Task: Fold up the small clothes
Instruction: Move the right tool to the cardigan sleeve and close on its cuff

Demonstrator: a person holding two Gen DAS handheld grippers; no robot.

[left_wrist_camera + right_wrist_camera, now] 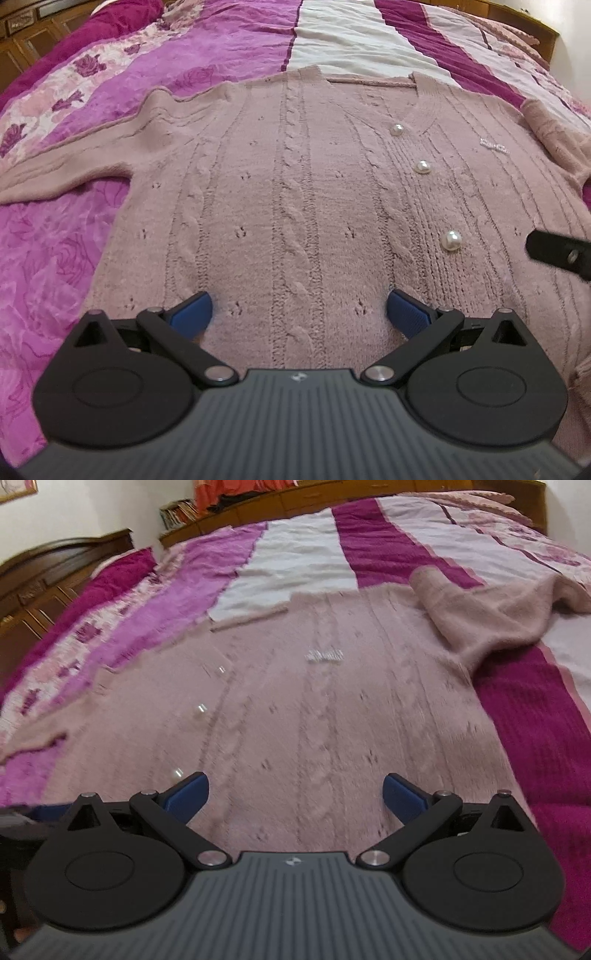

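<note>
Barely begun | pink cable-knit pearl-buttoned cardigan (295, 192) flat mid-bedspread (74, 240), unfolded | left gripper (299, 310), right gripper (295, 794) released, empty

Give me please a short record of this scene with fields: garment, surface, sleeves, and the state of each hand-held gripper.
garment: pink cable-knit cardigan with pearl buttons, spread flat, front side up
surface: bedspread with magenta, pink and white stripes
sleeves: left sleeve stretched out to the side; right sleeve bent and bunched
left hand-held gripper: open, above the lower part of the cardigan, holding nothing
right hand-held gripper: open, above the cardigan, holding nothing; view blurred
</note>
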